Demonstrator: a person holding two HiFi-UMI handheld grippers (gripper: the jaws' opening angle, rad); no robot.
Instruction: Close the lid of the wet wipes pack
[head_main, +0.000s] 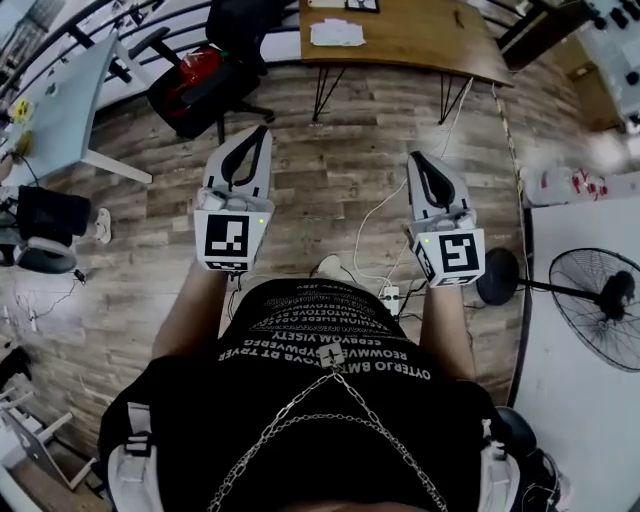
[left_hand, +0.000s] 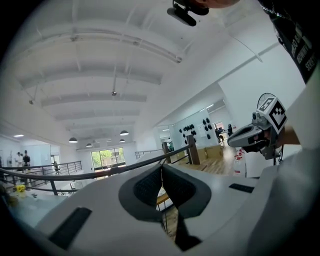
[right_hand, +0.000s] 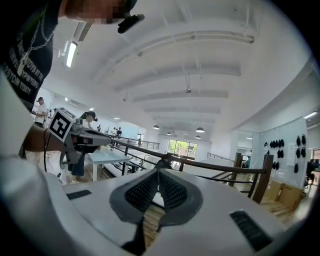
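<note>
No wipes pack shows in any view, so I cannot place it. I expect it to be light and soft, quick to slide, with a stiff lid that snaps shut; I would press near the lid's free edge and steady the pack. I hold my left gripper (head_main: 263, 130) and right gripper (head_main: 416, 158) out level, side by side, both clenched on nothing.

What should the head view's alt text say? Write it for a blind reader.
A person, seen from above, holds the left gripper and right gripper out over a wooden floor, both shut and empty. A wooden desk stands ahead, a fan at right, a black chair at upper left.
</note>
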